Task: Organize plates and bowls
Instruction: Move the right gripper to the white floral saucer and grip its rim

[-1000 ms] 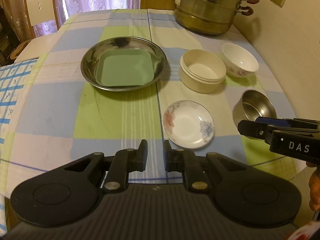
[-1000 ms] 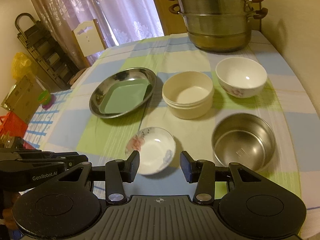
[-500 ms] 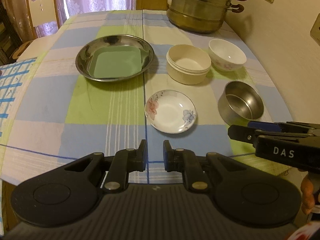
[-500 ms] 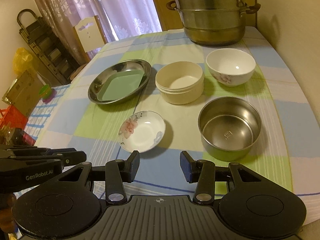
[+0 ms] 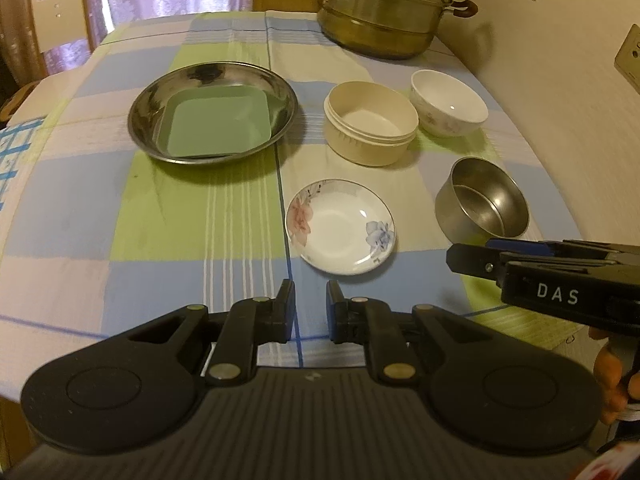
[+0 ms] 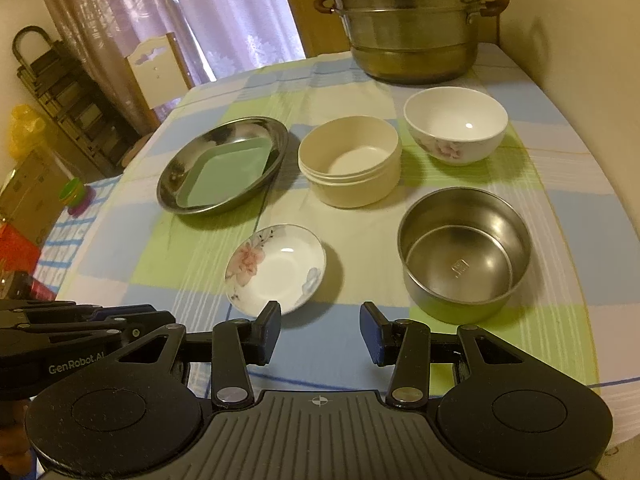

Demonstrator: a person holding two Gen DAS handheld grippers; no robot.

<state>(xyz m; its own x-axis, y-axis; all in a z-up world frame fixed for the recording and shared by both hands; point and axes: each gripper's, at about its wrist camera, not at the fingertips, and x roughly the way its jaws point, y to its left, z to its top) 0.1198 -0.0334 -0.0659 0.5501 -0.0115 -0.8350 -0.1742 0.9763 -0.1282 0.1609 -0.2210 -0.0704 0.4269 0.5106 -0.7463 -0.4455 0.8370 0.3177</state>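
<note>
A small floral saucer (image 5: pixel 340 228) (image 6: pixel 276 268) lies near the table's front edge. A steel bowl (image 5: pixel 484 204) (image 6: pixel 460 256) stands to its right. Behind them stand a cream round container (image 5: pixel 370 122) (image 6: pixel 350 160) and a white floral bowl (image 5: pixel 448 108) (image 6: pixel 456 124). At back left, a green square plate (image 5: pixel 216 124) (image 6: pixel 228 172) rests inside a steel plate (image 5: pixel 148 120) (image 6: pixel 172 184). My left gripper (image 5: pixel 310 292) (image 6: pixel 168 316) hovers short of the saucer, its jaws slightly apart and empty. My right gripper (image 6: pixel 320 312) (image 5: pixel 452 256) is open and empty between saucer and steel bowl.
A tall steel steamer pot (image 5: pixel 380 8) (image 6: pixel 412 28) stands at the far end of the checked tablecloth (image 5: pixel 180 220). A wall runs along the right side. A chair (image 5: pixel 56 12) (image 6: pixel 156 72) stands beyond the far left corner, with shelves and clutter further left.
Both views have shifted a little, with the dishes sitting slightly further off than a second ago. No dish has moved and both grippers keep the same jaw gap.
</note>
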